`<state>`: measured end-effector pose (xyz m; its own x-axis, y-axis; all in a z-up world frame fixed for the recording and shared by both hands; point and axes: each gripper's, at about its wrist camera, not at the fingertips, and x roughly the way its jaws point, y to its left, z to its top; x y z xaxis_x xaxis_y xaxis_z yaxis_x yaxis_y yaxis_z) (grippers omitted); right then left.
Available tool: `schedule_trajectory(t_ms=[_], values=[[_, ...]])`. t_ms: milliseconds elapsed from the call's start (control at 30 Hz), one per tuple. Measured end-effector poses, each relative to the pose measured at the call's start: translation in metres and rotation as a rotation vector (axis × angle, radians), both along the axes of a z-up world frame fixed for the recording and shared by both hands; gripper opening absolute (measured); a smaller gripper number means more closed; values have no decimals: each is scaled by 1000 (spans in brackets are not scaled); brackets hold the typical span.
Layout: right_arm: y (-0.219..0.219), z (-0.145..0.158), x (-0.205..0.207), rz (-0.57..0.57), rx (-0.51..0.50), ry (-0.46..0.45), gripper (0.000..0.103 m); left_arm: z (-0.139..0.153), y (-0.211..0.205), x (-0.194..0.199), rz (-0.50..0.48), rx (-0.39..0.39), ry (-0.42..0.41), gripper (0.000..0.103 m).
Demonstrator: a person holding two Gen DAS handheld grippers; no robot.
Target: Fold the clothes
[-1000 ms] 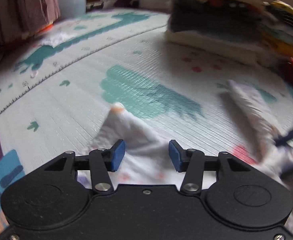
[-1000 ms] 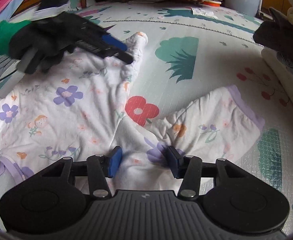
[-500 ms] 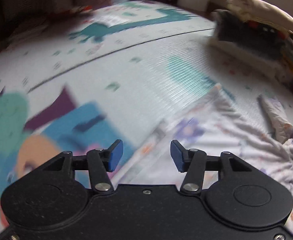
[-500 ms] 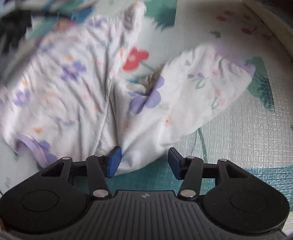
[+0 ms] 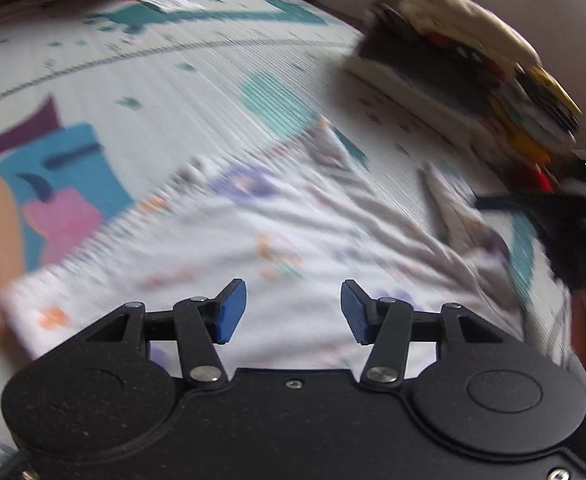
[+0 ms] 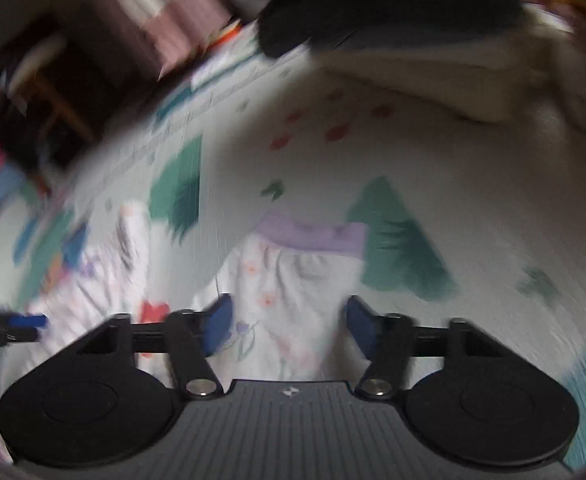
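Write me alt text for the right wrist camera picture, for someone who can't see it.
Blurred fisheye view down the right gripper, whose blue-padded jaws stand apart over a white floral garment with a lilac cuff, spread on a patterned play mat. A pile of clothes sits at the far edge.

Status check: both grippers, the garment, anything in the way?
Left gripper open, empty, over the floral garment. Right gripper open, jaws just closing, either side of the sleeve. Clothes stack beyond, apart.
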<state>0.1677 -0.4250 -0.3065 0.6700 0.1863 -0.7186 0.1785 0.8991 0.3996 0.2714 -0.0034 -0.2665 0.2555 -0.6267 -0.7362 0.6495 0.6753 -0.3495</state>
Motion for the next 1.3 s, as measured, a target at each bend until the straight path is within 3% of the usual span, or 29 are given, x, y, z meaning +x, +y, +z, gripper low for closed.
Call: schedule_trajectory(t_ms=[67,167,233,300,367,400,500,633,733,833,900,967,1033,1100,1200,1233,1300], values=[[5,4,2,13,-68,-5,10,-1,-6,-14,-48,-10,21,52],[-16,32,-30,-101,-45,-32,10,-2,-10,-39,-142,-28,39,52],[-32,45,-57,-163,-37,11,10,-6,-10,-55,-193,-27,52,52],[-37,39,-73,-177,-87,123,21,-11,-11,-68,-221,-8,51,52],[-37,37,-85,-204,-205,150,58,-13,-10,-77,-223,4,48,52],[-35,39,-88,-210,-267,136,59,-12,-9,-80,-211,-1,50,52],[-3,51,-81,-45,-373,12,58,-2,-3,-91,-213,-45,59,52],[76,50,-66,417,-401,-157,50,4,3,-112,-244,-75,56,52],[109,11,-61,632,-506,-91,48,-4,5,-130,-265,-46,72,52],[82,0,-62,588,-466,-106,62,-18,1,-160,-381,98,40,51],[75,8,-61,554,-510,-77,64,-15,7,-178,-414,112,-12,51],[84,20,-71,593,-552,-113,63,-9,9,-191,-396,127,-106,51],[107,34,-85,682,-514,-168,63,-5,7,-201,-386,120,-183,51],[141,44,-98,791,-454,-213,63,-10,-2,-209,-412,135,-200,51],[188,41,-102,950,-370,-224,61,-26,-7,-219,-480,235,-231,54],[201,35,-101,1010,-348,-188,60,-27,-5,-223,-517,238,-258,55],[206,27,-108,1111,-354,-132,62,-24,-5,-225,-553,239,-228,55]])
